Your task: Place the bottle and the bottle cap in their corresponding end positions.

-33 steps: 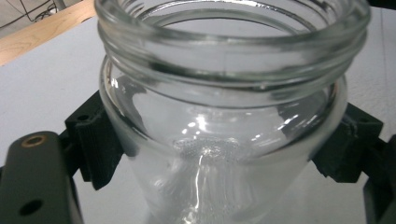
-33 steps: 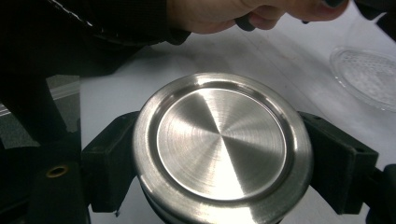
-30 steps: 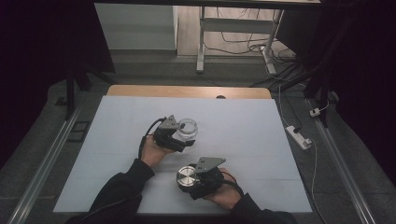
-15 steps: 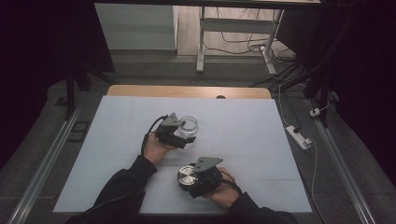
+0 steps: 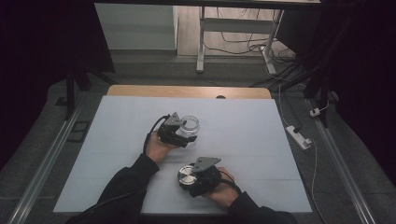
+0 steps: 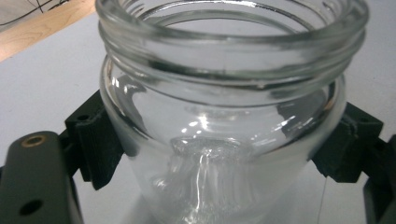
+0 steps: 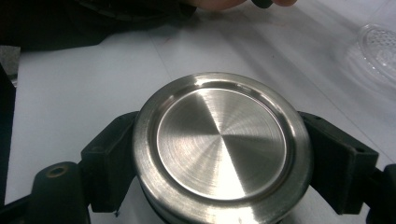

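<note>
left tool (image 5: 183,136) pinching an open glass jar (image 5: 189,126) by its sides, upright near the middle of the white bench (image 5: 243,135); right tool (image 5: 192,179) pinching a round metal lid (image 5: 187,175) at its rim, nearer the bench's front edge, well apart from the jar.

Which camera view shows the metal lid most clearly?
The right gripper view: the metal lid appears large there, its brushed top facing up, with the right tongs shut on its rim. The high view shows it as a small silver disc. The left gripper view looks at the glass jar.
</note>
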A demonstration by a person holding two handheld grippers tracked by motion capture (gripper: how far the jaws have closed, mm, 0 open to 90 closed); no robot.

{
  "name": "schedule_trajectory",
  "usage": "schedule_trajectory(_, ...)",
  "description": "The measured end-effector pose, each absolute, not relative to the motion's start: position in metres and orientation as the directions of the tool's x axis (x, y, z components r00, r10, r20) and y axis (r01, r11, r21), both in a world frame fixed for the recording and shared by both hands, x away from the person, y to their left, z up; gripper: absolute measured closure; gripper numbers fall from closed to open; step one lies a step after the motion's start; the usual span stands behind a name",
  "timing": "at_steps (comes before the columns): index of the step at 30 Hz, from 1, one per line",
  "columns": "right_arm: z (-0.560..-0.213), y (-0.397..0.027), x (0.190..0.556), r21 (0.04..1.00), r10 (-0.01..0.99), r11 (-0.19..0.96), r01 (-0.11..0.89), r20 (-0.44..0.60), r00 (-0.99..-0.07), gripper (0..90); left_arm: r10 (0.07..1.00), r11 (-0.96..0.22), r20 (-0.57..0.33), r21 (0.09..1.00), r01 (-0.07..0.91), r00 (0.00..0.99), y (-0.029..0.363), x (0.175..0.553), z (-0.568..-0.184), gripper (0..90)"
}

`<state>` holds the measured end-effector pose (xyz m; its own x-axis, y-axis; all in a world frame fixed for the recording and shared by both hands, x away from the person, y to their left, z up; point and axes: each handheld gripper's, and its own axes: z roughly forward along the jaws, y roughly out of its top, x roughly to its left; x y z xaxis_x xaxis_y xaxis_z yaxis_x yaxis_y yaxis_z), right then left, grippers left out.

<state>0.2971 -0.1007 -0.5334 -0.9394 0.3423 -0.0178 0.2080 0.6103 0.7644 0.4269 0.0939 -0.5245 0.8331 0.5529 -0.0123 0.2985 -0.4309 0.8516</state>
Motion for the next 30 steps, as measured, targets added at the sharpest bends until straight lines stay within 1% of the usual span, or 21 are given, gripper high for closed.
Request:
schedule_trajectory(5,-0.5363,-0.099,0.298,0.753,0.34,0.623,0.211,-0.018,-0.94,18.7,0.548,-0.449,0.001,0.844,0.294,0.836,0.0901,0.4268,-0.5272,15.7)
schedule_trajectory(16,-0.5395,-0.0981,0.3007,0.732,0.357,0.64,0.235,-0.012,-0.934,18.5,0.54,-0.448,-0.013,0.842,0.301,0.841,0.0921,0.4289,-0.5279,15.5)
schedule_trajectory(21,-0.5404,-0.096,0.3004,0.715,0.35,0.661,0.227,-0.026,-0.936,18.3,0.539,-0.469,0.012,0.834,0.289,0.842,0.0912,0.4267,-0.5273,15.3)
schedule_trajectory(26,-0.5403,-0.0956,0.3003,0.713,0.355,0.661,0.235,-0.02,-0.935,18.0,0.545,-0.467,-0.008,0.827,0.311,0.838,0.095,0.4273,-0.5291,14.9)
schedule_trajectory(30,-0.5403,-0.0952,0.3,0.712,0.358,0.66,0.238,-0.019,-0.934,17.4,0.547,-0.474,-0.003,0.823,0.312,0.837,0.0935,0.4274,-0.5284,14.6)
